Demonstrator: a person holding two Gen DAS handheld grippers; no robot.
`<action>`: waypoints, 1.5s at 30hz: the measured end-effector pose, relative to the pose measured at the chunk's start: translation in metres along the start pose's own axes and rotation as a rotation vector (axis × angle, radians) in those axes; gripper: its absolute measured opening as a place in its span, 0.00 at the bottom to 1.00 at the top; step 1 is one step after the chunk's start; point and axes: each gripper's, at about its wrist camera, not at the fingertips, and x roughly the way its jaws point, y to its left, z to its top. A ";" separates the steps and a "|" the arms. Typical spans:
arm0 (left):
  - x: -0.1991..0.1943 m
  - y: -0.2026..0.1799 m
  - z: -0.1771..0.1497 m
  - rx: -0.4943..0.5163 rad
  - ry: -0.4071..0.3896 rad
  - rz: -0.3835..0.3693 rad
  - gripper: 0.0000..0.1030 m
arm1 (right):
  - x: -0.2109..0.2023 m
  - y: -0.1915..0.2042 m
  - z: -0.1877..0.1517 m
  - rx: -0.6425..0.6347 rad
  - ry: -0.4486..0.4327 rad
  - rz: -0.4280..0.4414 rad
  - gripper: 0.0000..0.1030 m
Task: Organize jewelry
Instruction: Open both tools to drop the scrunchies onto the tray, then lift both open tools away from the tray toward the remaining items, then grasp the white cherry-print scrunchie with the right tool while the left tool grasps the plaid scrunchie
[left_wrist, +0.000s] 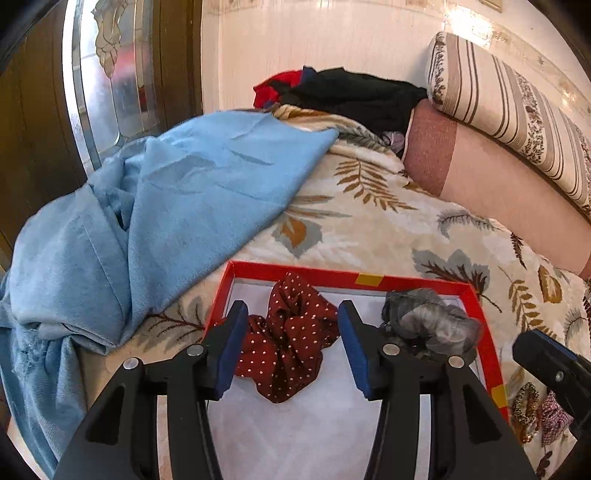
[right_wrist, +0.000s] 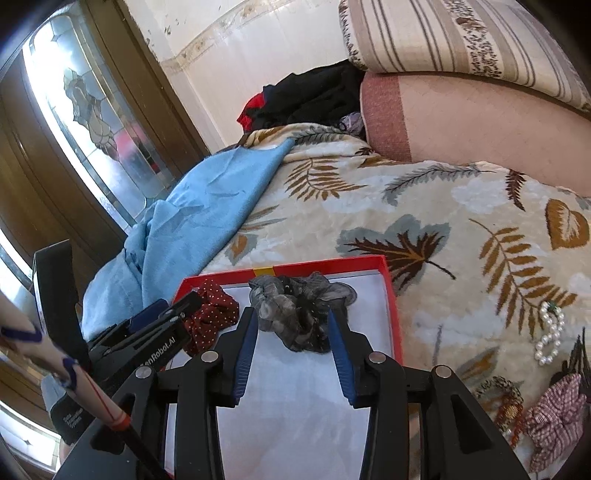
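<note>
Both grippers, left (left_wrist: 293, 347) and right (right_wrist: 291, 354), hover spread and empty over the box (right_wrist: 393, 314). Risk: soft scrunchies (right_wrist: 295, 314) snag, dragging the light box across the bed (right_wrist: 443, 206).

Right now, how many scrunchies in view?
4. Red dotted scrunchie and grey scrunchie inside the red box; leopard-print scrunchie and pink checked scrunchie on the blanket, right of it. More may be hidden.

My left gripper (left_wrist: 293, 345) and right gripper (right_wrist: 291, 350) look alike: black plastic arms with round silver screws and blue ribbed pads (left_wrist: 232, 350). White lettering ending "Robot.AI" marks the left one's side in the right view.
</note>
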 end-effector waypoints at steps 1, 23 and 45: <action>-0.004 -0.002 0.000 0.005 -0.012 0.002 0.50 | -0.004 -0.002 -0.002 0.006 -0.003 0.004 0.41; -0.071 -0.104 -0.050 0.180 -0.115 -0.212 0.53 | -0.182 -0.164 -0.101 0.268 -0.177 -0.095 0.47; -0.091 -0.209 -0.137 0.394 0.083 -0.453 0.61 | -0.198 -0.292 -0.147 0.475 -0.143 -0.294 0.74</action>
